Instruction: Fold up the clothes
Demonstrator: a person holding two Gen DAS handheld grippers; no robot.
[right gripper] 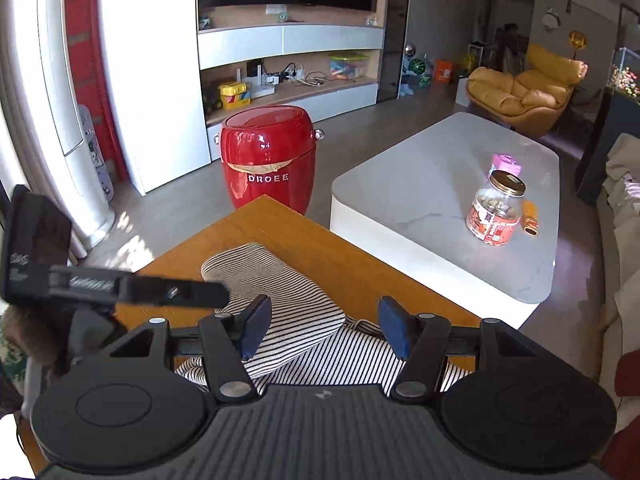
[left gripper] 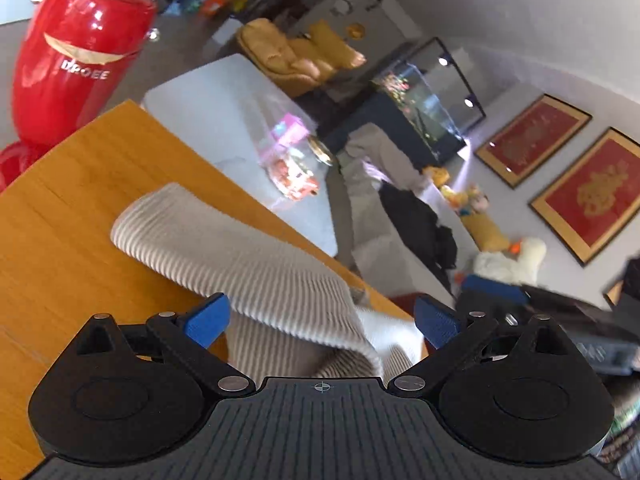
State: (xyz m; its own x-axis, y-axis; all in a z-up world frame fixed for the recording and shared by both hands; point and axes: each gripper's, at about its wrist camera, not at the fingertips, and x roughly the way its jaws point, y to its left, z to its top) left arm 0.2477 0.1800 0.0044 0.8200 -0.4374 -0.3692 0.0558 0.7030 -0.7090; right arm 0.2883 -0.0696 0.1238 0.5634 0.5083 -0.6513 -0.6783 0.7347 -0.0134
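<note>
Holding your left gripper [left gripper: 322, 320] over the wooden table [left gripper: 80, 220], you have its blue pads spread wide, gripping nothing, with the striped garment [left gripper: 248, 264] lying crumpled between and beyond them. Your right gripper [right gripper: 322, 328] is likewise released, jaws apart above the same striped garment [right gripper: 280, 304], with the red bin [right gripper: 268, 160] standing behind the table's far edge.

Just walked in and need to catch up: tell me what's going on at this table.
A person is folding a striped garment on the wooden table, with a handheld gripper in each hand. Both the left gripper and the right gripper are open above the cloth, gripping nothing. One end of the garment is already turned over onto itself.
</note>
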